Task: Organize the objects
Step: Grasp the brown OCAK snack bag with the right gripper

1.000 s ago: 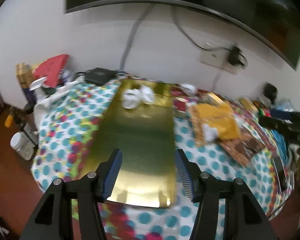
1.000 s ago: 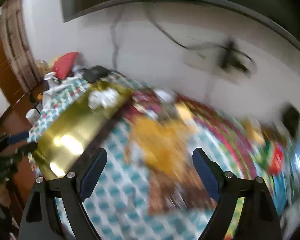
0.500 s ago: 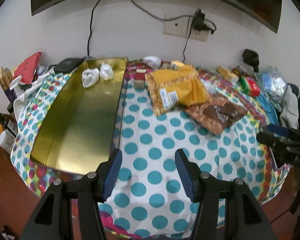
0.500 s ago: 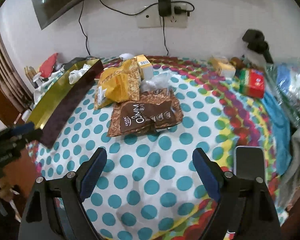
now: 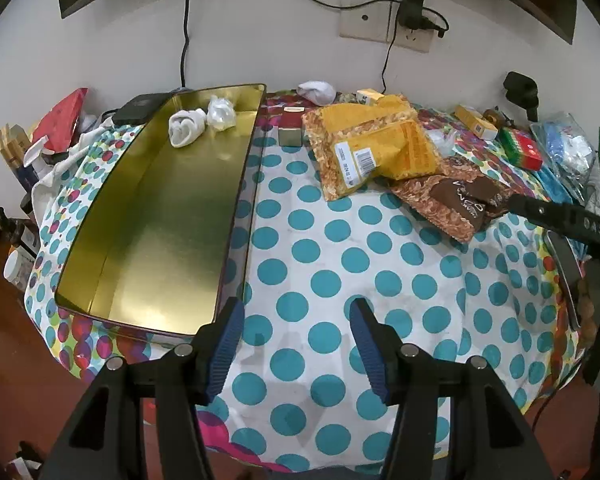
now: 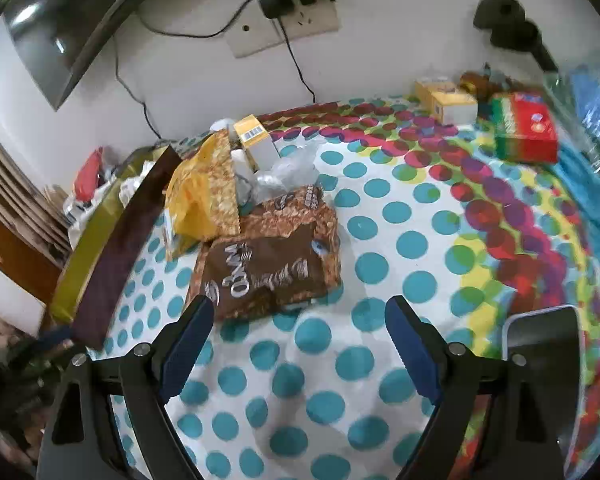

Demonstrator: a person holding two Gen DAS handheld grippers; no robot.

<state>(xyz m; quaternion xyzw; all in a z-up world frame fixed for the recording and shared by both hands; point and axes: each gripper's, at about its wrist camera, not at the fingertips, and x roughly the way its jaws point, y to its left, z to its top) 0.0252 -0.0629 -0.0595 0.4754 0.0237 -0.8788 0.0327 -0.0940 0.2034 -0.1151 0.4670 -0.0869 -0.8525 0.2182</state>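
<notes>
Hovering over the polka-dot surface (image 5: 308, 280), left tool (image 5: 296, 332) and right tool (image 6: 300, 336) both gape empty, gold tin (image 5: 156, 216) at left holding rolled socks (image 5: 186, 130), snack bags (image 6: 268, 264) just beyond right tool.

Phone (image 6: 540, 364) partly behind the right tongs' arm, cut by the fisheye rim. Brown snack bag (image 6: 268, 268) print smeared, unreadable. Yellow snack bag (image 5: 370, 148) label too small. Gold tin (image 6: 100, 236) blurred in the right-wrist view.
</notes>
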